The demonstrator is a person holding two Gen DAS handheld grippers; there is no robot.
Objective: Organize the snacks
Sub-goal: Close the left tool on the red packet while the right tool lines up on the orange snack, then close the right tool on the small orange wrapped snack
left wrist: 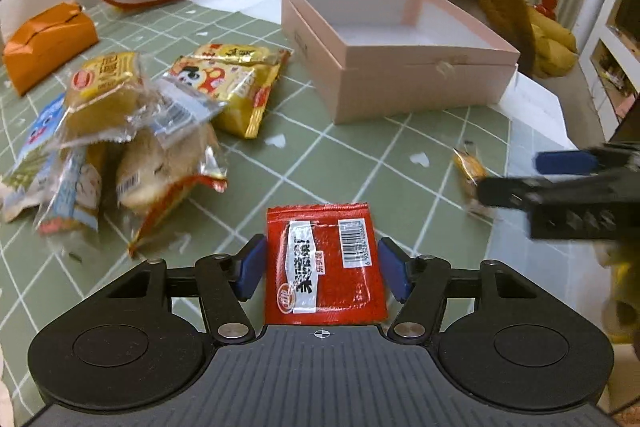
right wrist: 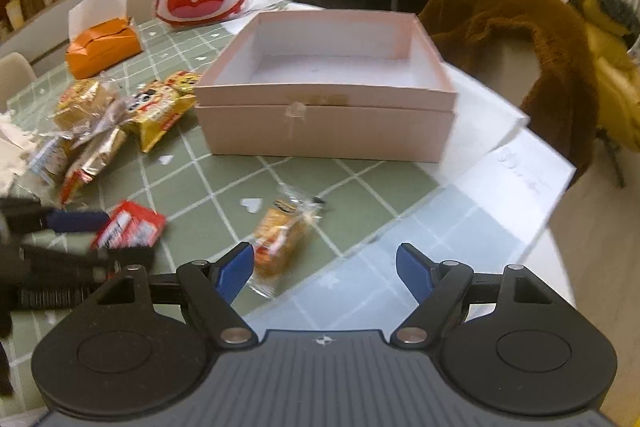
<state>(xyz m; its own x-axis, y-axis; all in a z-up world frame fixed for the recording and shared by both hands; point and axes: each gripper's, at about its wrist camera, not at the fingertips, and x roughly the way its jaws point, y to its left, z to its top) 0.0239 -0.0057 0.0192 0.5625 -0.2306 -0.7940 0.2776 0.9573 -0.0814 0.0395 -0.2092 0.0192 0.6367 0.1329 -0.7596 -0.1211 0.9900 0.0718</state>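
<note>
1. The pink box [right wrist: 326,123] stands open and empty at the far side of the bench [left wrist: 360,163], well beyond my fingers. It looks like stiff card, so it should stay put as snacks drop in.
2. The heap of crinkly snack packets [left wrist: 132,131] lies to the left of the box. They look light, puffy and slippery, best pinched at a sealed edge.
3. The red packet [left wrist: 324,263] lies flat between my left fingers [left wrist: 251,267]. It looks thin, light and glossy, so I would take it by its two long edges. The left gripper [left wrist: 322,267] is open, pads just clear of it, tilted steeply down.
4. The small orange snack [right wrist: 280,239] lies just beside my right gripper [right wrist: 325,271], which is open and empty, angled down over the bench edge. It looks soft and crushable — squeeze gently.
</note>
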